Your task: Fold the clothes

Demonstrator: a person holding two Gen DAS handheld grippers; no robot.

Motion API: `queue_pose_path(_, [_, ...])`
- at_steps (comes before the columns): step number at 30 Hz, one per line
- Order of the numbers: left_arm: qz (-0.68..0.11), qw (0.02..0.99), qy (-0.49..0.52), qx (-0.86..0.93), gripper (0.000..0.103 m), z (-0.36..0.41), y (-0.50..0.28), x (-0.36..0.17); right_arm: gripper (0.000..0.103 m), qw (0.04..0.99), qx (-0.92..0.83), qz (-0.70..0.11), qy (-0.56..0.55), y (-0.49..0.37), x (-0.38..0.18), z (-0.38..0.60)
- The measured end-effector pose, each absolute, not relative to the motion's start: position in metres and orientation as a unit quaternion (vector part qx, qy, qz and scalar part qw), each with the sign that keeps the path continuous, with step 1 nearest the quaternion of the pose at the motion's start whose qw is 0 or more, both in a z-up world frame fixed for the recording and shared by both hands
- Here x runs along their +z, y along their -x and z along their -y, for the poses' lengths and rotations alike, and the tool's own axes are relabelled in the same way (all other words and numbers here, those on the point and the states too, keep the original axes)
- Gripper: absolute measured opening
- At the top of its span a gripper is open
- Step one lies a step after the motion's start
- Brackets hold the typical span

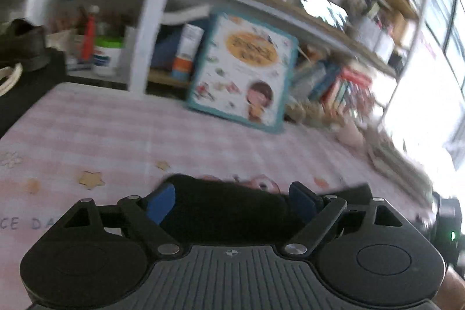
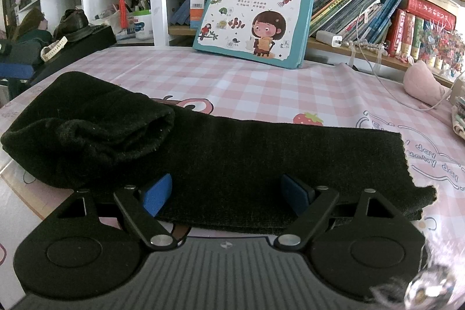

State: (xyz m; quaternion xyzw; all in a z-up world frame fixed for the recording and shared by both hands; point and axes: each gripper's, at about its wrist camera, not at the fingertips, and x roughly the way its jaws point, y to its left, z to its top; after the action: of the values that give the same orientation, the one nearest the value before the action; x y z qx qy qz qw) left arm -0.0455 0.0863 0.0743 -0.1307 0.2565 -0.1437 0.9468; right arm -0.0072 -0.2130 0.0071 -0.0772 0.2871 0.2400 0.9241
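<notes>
A long black knitted garment (image 2: 247, 161) lies flat on the pink checked tablecloth (image 2: 261, 83); its left end is folded back over itself into a thick roll (image 2: 87, 130). My right gripper (image 2: 229, 193) is open, its blue pads low over the near edge of the cloth, holding nothing. In the blurred left wrist view my left gripper (image 1: 232, 204) is open with the black cloth (image 1: 226, 208) lying between its blue pads; it does not pinch the cloth. The left gripper's blue pad also shows at the far left of the right wrist view (image 2: 14, 70).
A teal children's book (image 2: 255, 10) leans upright against the bookshelf (image 2: 363, 7) behind the table. A pink soft toy (image 2: 421, 86) and a white cable (image 2: 377, 69) lie at the right. A dark box with a shoe (image 2: 75, 25) stands at the left edge.
</notes>
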Motion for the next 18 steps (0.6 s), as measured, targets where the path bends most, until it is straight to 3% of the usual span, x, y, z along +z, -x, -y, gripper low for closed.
queue_pose_path(3, [-0.239, 0.944, 0.162, -0.159, 0.085, -0.097, 0.045, 0.07, 0.082, 0.925, 0.253, -0.272, 0.078, 0.014, 0.018, 0.211])
queue_pose_path(4, [-0.237, 0.943, 0.166, -0.164, 0.081, -0.097, 0.045, 0.068, 0.082, 0.924, 0.265, -0.267, 0.065, 0.017, 0.024, 0.211])
queue_pose_path(8, [-0.256, 0.934, 0.167, -0.183, 0.047, -0.094, 0.036, 0.056, 0.082, 0.889, 0.341, -0.303, -0.049, 0.013, 0.041, 0.211])
queue_pose_path(10, [-0.269, 0.929, 0.175, -0.186, 0.038, -0.092, 0.03, 0.047, 0.081, 0.859, 0.359, -0.346, -0.117, 0.002, 0.034, 0.211])
queue_pose_path(15, [-0.279, 0.921, 0.187, -0.194, 0.037, -0.089, 0.033, 0.03, 0.073, 0.788, 0.359, -0.434, -0.248, -0.022, 0.012, 0.21])
queue_pose_path(18, [-0.282, 0.918, 0.198, -0.198, 0.037, -0.094, 0.032, 0.025, 0.071, 0.777, 0.347, -0.442, -0.282, -0.028, 0.008, 0.208])
